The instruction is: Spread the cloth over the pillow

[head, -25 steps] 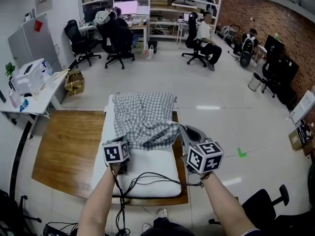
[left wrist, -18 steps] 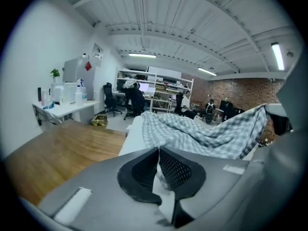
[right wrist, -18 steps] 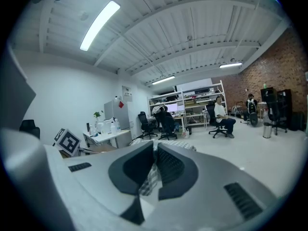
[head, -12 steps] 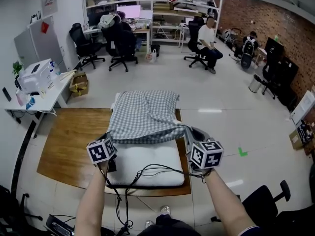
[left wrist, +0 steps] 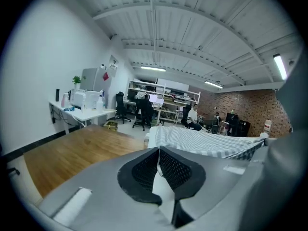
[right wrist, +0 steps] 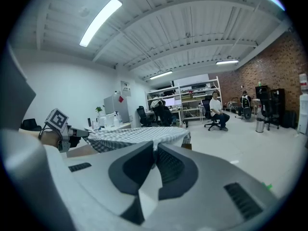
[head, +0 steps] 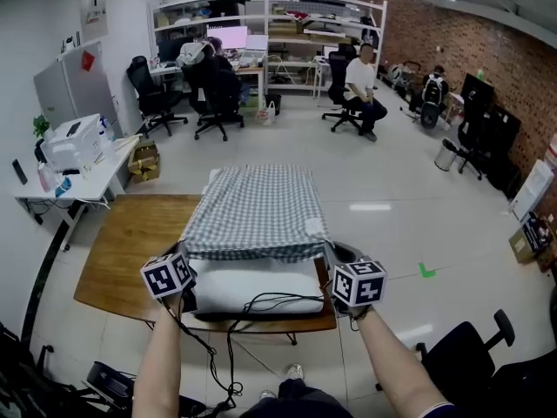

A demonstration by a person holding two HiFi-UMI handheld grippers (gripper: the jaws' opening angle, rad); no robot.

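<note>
Where bare of cloth (head: 257, 212), pillow (head: 252, 279) under cables (head: 275, 300)

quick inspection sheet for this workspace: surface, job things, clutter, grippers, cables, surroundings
surface: wooden table, bare wood showing left of the pillow
job's things: checked cloth stretched over the far part of the white pillow; the pillow's near strip is uncovered
clutter: nothing seen
grippers: left gripper and right gripper each shut on a near corner of the cloth, holding that edge raised
cables: black cables lie across the pillow's near edge and hang off the table's front
surroundings: white desk at left, office chairs, shelves, seated person, brick wall at right
</note>
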